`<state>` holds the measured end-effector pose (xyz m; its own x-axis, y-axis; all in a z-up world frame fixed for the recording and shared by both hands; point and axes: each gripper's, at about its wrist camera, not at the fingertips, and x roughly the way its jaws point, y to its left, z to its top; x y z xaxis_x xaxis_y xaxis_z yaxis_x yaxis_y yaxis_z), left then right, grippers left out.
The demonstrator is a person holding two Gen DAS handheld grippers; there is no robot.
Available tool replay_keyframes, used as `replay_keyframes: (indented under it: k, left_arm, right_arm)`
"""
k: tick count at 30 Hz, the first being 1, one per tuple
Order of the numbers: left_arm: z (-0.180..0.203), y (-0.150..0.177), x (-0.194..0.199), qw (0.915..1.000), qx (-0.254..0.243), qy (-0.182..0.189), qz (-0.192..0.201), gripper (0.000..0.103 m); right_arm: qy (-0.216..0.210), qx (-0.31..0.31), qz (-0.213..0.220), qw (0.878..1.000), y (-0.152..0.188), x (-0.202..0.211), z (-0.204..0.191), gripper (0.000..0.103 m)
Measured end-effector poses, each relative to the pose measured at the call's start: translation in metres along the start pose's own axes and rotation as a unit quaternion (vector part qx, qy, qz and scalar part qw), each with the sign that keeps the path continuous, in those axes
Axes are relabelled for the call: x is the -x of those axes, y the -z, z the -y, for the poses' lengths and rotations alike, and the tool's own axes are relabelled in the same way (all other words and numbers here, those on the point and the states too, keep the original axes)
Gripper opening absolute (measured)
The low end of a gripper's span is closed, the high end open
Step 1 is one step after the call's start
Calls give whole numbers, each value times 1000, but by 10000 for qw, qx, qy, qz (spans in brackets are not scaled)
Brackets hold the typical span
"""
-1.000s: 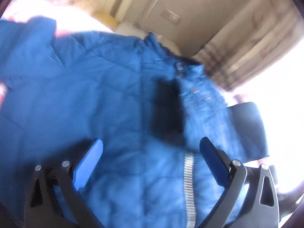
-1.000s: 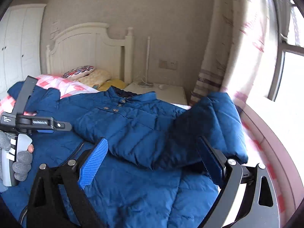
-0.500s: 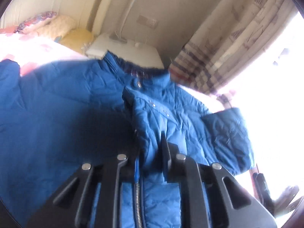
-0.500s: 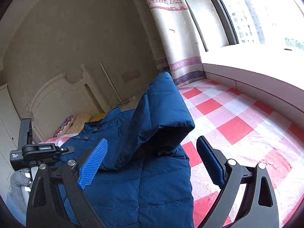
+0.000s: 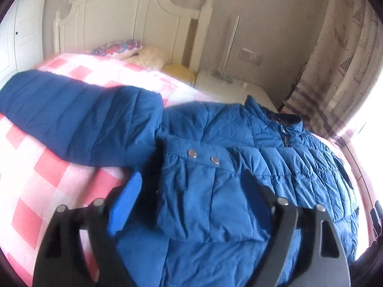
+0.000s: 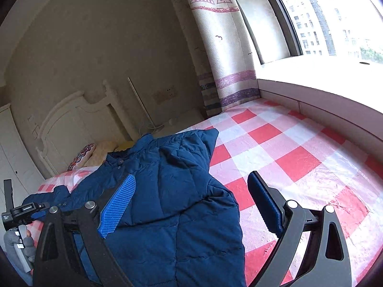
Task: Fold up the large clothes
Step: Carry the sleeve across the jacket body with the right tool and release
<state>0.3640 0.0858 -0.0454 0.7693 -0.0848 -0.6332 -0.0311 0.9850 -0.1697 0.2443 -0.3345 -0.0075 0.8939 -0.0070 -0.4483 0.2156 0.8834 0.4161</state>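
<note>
1. Left wrist view looked down on a blue padded jacket (image 5: pixel 215 167) spread on the checked bedspread (image 5: pixel 43 172), its collar toward the headboard (image 5: pixel 124 19). One sleeve (image 5: pixel 79 119) lay stretched out flat to the jacket's left, across the red and white squares.
2. Right of that sleeve, a folded-over panel with two metal snaps (image 5: pixel 202 156) sat on the jacket's front, just ahead of the left gripper (image 5: pixel 194 205).
3. That gripper's jaws were opening, with the panel's fabric lying between and under them; the pads did not press on it, so nothing was held.
4. Right wrist view showed the jacket (image 6: pixel 167 203) from its other side, with a flap doubled over onto the body and bare bedspread (image 6: pixel 299 162) to its right, running toward the window sill (image 6: pixel 323 81).
5. The right gripper (image 6: pixel 191 205) stood with its jaws wide apart over the jacket's edge, gripping nothing. At the far left of the jacket, a gloved hand (image 6: pixel 16 241) carried the other tool.
6. Judging by the quilting, the jacket was probably light but bulky, soft and springy, so folds would tend to puff open again, and the smooth shell looked slippery.
7. The best hold was likely a deep pinch on a hem, cuff or seam edge, taking both layers, not the loose quilted middle.
8. The outstretched sleeve seemed the part not yet folded in.
</note>
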Motion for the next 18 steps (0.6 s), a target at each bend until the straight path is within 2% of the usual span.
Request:
replay_keyframes:
  k: [2, 4, 6, 7, 8, 10, 12, 15, 17, 18]
  left_arm:
    - [10, -4, 18, 9989, -107, 1, 456, 91]
    - [25, -16, 21, 9972, -217, 91, 708, 96]
    - [44, -28, 4, 9979, -453, 20, 456, 96]
    - [51, -28, -10, 9980, -591, -40, 223, 95]
    - [55, -24, -27, 9976, -687, -94, -6, 95]
    - [59, -7, -63, 9955, -782, -134, -512, 91]
    - [62, 13, -90, 9908, -987, -306, -875, 91]
    - [74, 17, -91, 9866, -1341, -423, -827, 99]
    - [78, 19, -93, 9844, -1438, -459, -904, 101]
    - [77, 19, -93, 9847, -1426, -439, -900, 101]
  right_arm:
    - [13, -10, -15, 10000, 0, 0, 0, 91]
    - [35, 3, -24, 10000, 0, 0, 0, 91]
    - [130, 84, -65, 9999, -2, -2, -3, 85]
    - [200, 203, -179, 9994, -4, -5, -9, 76]
    - [265, 391, -311, 9984, -5, -9, -17, 72]
    - [279, 882, -465, 9946, -10, -18, -39, 72]
    - [209, 1472, -818, 9855, -13, -36, -64, 72]
    - [3, 2121, -1623, 9637, -4, -77, -88, 72]
    - [219, 2352, -2438, 9406, 12, -112, -86, 74]
    - [177, 2302, -2636, 9366, 17, -121, -81, 74]
